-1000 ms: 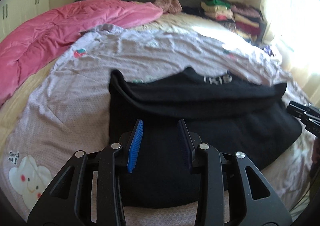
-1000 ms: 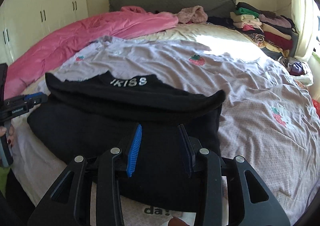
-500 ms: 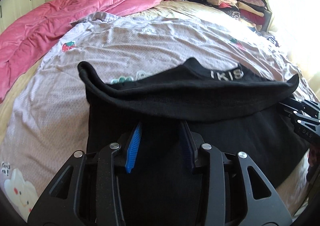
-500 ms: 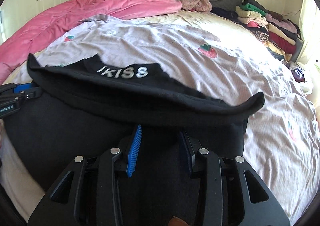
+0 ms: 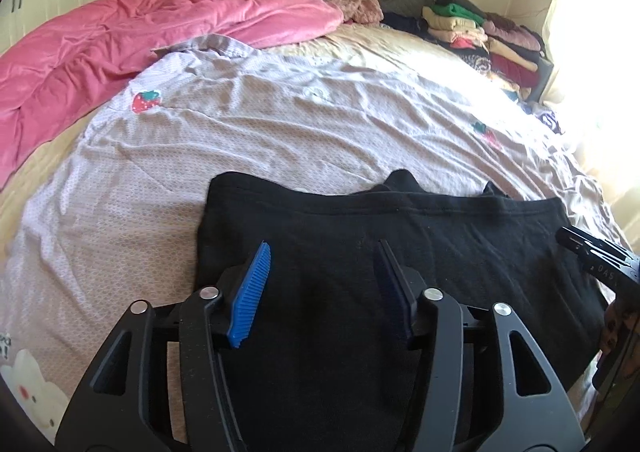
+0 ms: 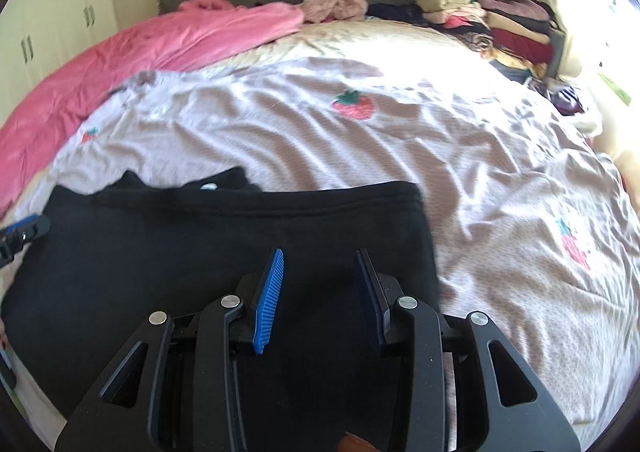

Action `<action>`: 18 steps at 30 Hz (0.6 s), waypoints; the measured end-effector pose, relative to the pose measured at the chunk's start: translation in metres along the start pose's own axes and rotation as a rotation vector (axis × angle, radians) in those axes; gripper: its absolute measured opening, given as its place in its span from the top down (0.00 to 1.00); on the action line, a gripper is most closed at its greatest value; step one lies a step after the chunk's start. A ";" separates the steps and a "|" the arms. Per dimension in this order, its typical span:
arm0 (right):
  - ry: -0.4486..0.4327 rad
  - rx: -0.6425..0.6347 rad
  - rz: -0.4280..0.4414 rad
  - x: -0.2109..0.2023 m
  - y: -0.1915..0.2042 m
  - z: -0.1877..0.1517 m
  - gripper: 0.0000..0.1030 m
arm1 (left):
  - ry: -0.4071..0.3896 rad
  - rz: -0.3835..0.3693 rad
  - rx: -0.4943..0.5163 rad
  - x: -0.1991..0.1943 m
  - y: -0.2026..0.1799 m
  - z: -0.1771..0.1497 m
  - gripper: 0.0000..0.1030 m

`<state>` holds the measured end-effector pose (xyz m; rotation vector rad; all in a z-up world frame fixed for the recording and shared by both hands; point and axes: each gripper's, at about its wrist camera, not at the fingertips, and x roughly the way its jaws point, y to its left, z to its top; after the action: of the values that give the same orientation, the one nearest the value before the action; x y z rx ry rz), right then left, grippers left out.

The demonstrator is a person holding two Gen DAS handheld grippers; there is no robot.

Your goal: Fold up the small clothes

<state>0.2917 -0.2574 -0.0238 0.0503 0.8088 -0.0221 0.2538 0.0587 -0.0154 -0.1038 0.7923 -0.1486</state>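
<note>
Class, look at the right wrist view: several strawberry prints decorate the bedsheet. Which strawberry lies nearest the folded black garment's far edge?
The large central strawberry, just beyond the black garment; the other strawberries sit off at the sheet's sides.

Black garment [image 5: 360,252], folded double, flat on bedsheet [image 5: 280,131], hem edge farthest.

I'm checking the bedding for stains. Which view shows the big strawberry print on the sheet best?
The right wrist view: the strawberry print lies near the middle, large and sharp, beyond the black garment. The left wrist view shows only smaller strawberries, one at the left and one, partly glared, at the right; which one matches is unclear.
</note>
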 end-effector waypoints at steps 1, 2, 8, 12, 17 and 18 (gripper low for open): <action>-0.014 0.017 -0.007 -0.005 -0.006 0.000 0.65 | -0.015 -0.002 -0.008 -0.005 0.003 -0.001 0.50; -0.023 0.029 -0.012 -0.009 -0.012 -0.002 0.64 | -0.027 -0.001 -0.018 -0.010 0.008 -0.002 0.48; -0.025 0.115 -0.037 -0.021 -0.052 -0.010 0.60 | -0.024 0.015 -0.087 -0.019 0.040 -0.013 0.42; 0.006 0.154 0.003 -0.019 -0.064 -0.019 0.60 | 0.018 0.014 -0.103 -0.013 0.049 -0.023 0.42; 0.039 0.162 0.067 -0.010 -0.057 -0.022 0.60 | 0.033 -0.008 -0.105 -0.009 0.048 -0.029 0.42; 0.045 0.162 0.071 -0.008 -0.056 -0.023 0.63 | 0.033 -0.006 -0.093 -0.008 0.046 -0.030 0.42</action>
<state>0.2674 -0.3124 -0.0359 0.2332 0.8488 -0.0197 0.2314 0.1046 -0.0380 -0.1916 0.8322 -0.1191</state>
